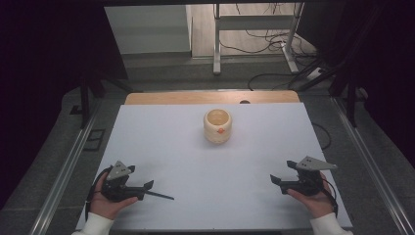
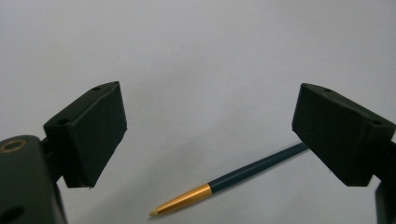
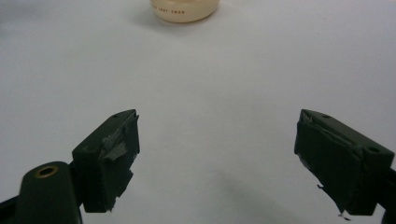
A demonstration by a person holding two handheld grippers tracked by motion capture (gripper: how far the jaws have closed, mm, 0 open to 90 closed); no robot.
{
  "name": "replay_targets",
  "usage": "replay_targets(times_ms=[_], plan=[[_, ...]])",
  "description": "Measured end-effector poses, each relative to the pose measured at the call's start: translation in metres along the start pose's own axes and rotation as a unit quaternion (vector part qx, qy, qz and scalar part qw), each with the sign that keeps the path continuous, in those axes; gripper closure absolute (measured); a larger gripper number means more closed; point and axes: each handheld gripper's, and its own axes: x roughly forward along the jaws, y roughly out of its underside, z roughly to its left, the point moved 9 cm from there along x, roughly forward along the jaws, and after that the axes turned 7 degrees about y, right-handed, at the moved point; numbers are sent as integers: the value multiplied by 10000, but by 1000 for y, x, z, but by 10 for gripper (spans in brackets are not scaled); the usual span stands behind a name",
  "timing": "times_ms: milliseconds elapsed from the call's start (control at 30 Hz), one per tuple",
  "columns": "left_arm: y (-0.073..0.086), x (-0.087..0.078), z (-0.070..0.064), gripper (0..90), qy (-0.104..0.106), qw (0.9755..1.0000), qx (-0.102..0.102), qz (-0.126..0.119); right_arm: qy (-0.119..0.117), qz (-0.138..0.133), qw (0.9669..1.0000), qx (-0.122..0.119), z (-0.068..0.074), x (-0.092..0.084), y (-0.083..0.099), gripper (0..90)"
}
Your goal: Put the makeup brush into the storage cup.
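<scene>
Near the front left of the desk (image 1: 205,161), the left hand-held gripper (image 1: 147,185) is resting low with its jaws spread wide and nothing between them. A dark pen (image 2: 233,179) with a gold tip is lying flat on the white surface just beside it; in the left gripper view the pen's dark barrel is running behind one jaw while the gold point is angling out across the gap. The right hand-held gripper (image 1: 275,179) is waiting at the front right, likewise released and empty, well apart from the pen. A cream cup (image 1: 218,125) is standing upright toward the far middle of the desk.

Judging by this, the pick-up of the pen is the step in hand. To do it well, the left jaws should be straddling the barrel squarely, near its middle rather than over the slippery gold taper, and lowering until they are nearly brushing the surface before closing. Closing slowly should be keeping the pen from rolling or flicking away.
</scene>
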Motion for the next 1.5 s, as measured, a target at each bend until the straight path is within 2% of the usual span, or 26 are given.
replay_targets(times_ms=[333,733,1000,1100,1200,1500], plan=[[-8,-10,2,114,1,9995,269,162,5,6,10000,-46,-1,2,-1,150],[-15,-15,4,114,78,9972,649,357,30,14,10000,-66,-2,4,-1,150],[-18,-17,4,115,166,9963,740,395,23,-11,10000,-63,-4,3,-2,151],[-19,-17,5,115,189,9952,827,491,4,-13,10000,-73,-4,3,-2,151],[-19,-17,5,116,232,9930,983,610,-10,-16,9999,-99,-3,3,-2,152],[-20,-16,3,127,404,9905,1111,704,-30,-6,9999,-113,-2,3,-2,154]])
